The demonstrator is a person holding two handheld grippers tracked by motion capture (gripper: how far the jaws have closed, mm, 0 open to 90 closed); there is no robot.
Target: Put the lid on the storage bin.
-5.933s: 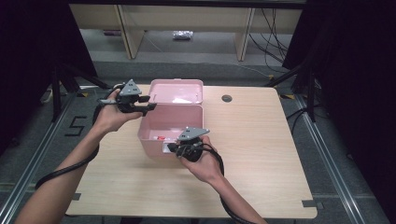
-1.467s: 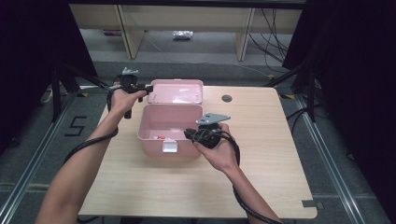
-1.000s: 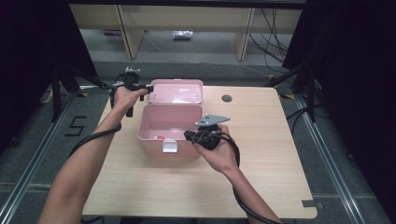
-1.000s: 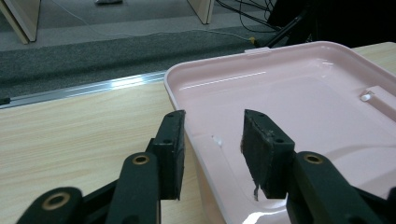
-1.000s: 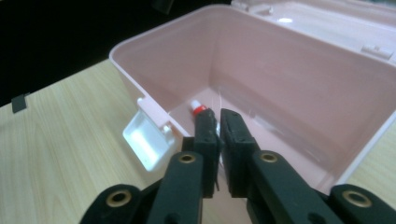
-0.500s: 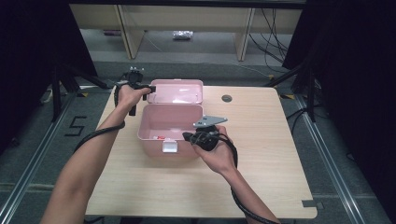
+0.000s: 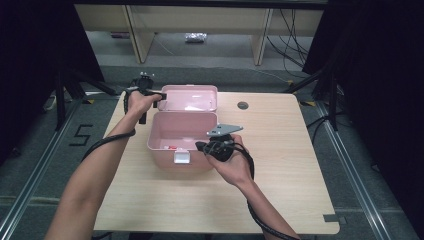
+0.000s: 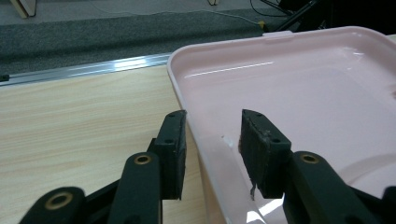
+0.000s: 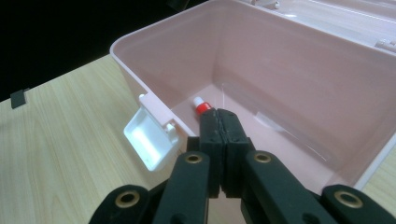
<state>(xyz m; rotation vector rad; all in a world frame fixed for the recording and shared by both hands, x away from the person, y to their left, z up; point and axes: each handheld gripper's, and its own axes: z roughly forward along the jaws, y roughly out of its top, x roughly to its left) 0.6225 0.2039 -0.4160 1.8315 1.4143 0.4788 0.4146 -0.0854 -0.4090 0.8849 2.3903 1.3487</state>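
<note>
The wooden tabletop is the biggest thing here, pale and smooth. A pink box sits on it, a bit left of the middle and toward the far edge. The box is open. Its lid is swung back and lies behind the box, with its inside facing up. A white latch hangs down on the front wall of the box.

The person's two arms come in from the near side. The left hand holds the left tongs at the far left corner of the box, by the lid. In the left gripper view, the two black jaws stand apart with the left rim of the lid between them, one jaw outside and one inside. The outside jaw is right at the rim, but the inside jaw has a gap, so the tongs are not squeezing the lid.

The right hand holds the right tongs at the right front of the box. They point down into it. Their jaws are pressed tight together with nothing between them.

A small thing with a red and white tip lies on the floor of the box, just past the tips of the right tongs.

A little dark round hole is in the tabletop, to the right of the lid.
</note>
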